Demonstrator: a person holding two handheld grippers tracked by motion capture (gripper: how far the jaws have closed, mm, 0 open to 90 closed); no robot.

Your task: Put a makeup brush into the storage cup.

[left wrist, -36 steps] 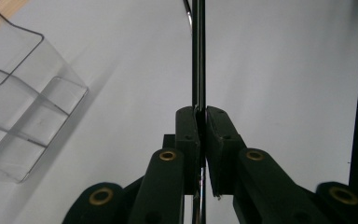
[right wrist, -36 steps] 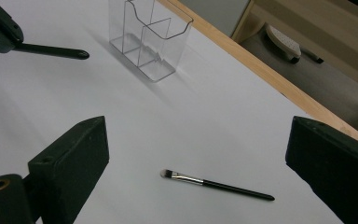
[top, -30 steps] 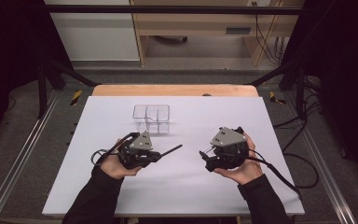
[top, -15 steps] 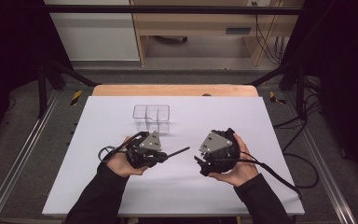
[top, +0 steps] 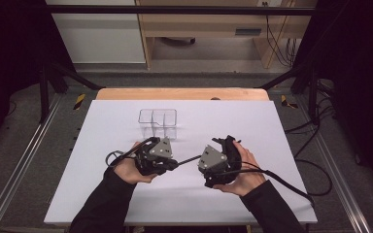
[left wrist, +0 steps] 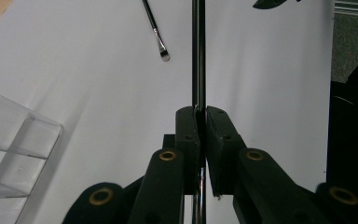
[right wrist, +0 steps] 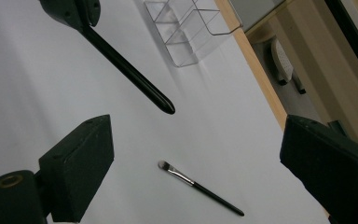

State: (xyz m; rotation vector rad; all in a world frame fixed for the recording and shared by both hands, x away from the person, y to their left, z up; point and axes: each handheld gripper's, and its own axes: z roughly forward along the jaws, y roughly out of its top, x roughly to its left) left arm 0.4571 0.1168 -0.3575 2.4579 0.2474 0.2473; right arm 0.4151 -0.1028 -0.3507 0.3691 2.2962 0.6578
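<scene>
Two brushes | left gripper (left wrist: 200,121) clamps black glossy handle (left wrist: 198,51) | right gripper (right wrist: 196,163) spread wide | small brush (right wrist: 200,188) lying flat

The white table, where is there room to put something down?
The white table is bare along its left side, left of the clear organizer, and on its far right. It is crowded in the middle: the left gripper holds a long black stick toward the right gripper, a small brush nearby.
</scene>
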